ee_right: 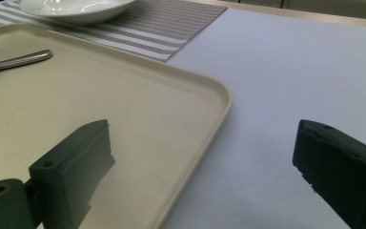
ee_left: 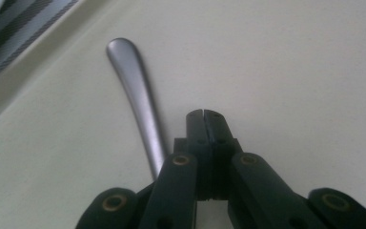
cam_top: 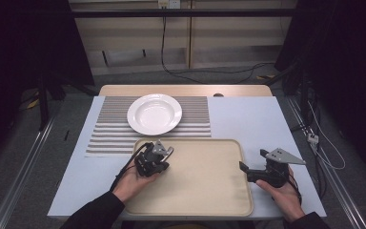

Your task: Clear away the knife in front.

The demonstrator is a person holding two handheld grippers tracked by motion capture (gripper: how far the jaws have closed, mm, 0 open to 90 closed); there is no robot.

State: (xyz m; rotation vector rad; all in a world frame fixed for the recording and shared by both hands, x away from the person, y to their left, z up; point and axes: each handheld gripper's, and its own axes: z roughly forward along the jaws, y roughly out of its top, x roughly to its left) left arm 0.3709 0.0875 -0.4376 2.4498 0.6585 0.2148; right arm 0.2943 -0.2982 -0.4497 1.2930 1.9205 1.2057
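Utensil [ee_left: 138, 102]: handle end visible, working end hidden beneath left hand-held gripper [ee_left: 204, 114]; type not determinable. Same handle cut off at frame edge in right gripper view. Plate [ee_right: 76, 8] cropped along top edge there. Striped mat [ee_left: 14, 33] blurred and cropped in left gripper view.
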